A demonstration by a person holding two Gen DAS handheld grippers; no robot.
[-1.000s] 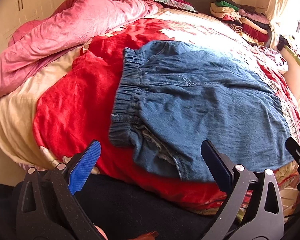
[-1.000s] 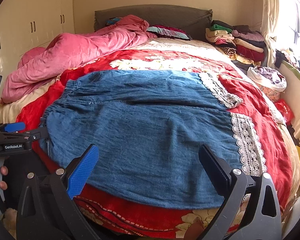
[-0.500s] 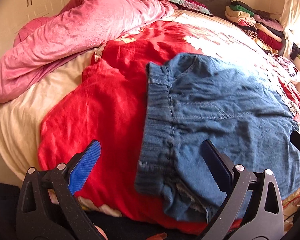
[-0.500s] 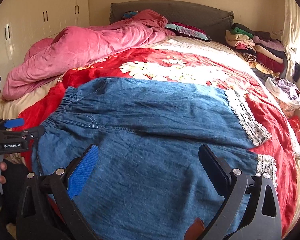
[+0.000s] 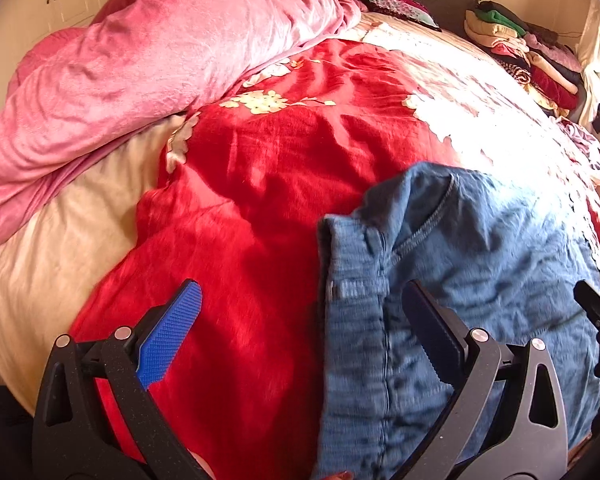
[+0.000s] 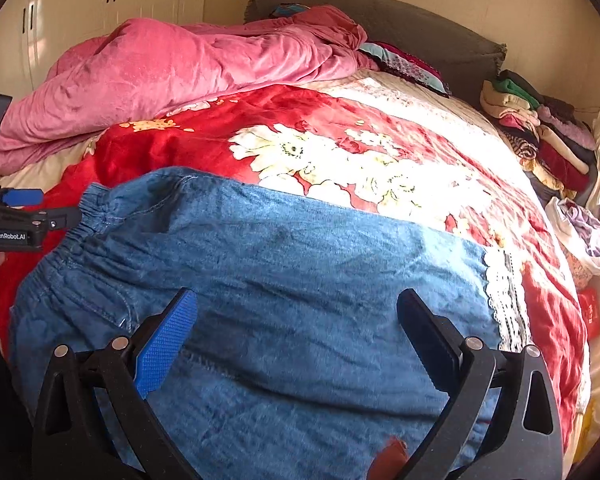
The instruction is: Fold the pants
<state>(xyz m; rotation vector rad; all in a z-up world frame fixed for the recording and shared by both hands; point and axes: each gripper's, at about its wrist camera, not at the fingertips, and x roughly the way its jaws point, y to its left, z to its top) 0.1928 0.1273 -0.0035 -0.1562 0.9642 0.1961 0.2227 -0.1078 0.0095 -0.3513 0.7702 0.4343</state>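
Observation:
Blue denim pants (image 6: pixel 300 280) with an elastic waistband (image 6: pixel 80 236) and white lace hems (image 6: pixel 500 300) lie spread flat on the red floral blanket (image 6: pixel 340 140). In the left wrist view the pants (image 5: pixel 480 280) show their waistband corner (image 5: pixel 352 264). My left gripper (image 5: pixel 300 328) is open and empty, low over the waistband edge. It also shows in the right wrist view (image 6: pixel 24 216) beside the waistband. My right gripper (image 6: pixel 296 328) is open and empty, just above the middle of the pants.
A pink duvet (image 6: pixel 180 68) is heaped at the back left of the bed. A stack of folded clothes (image 6: pixel 540 128) sits at the back right near the grey headboard (image 6: pixel 380 16). A white bag (image 6: pixel 580 236) lies at the right edge.
Both grippers have moved forward and lower over the bed. The left one has moved toward the waistband's far corner; the right one has closed in over the pants. Both stayed open.

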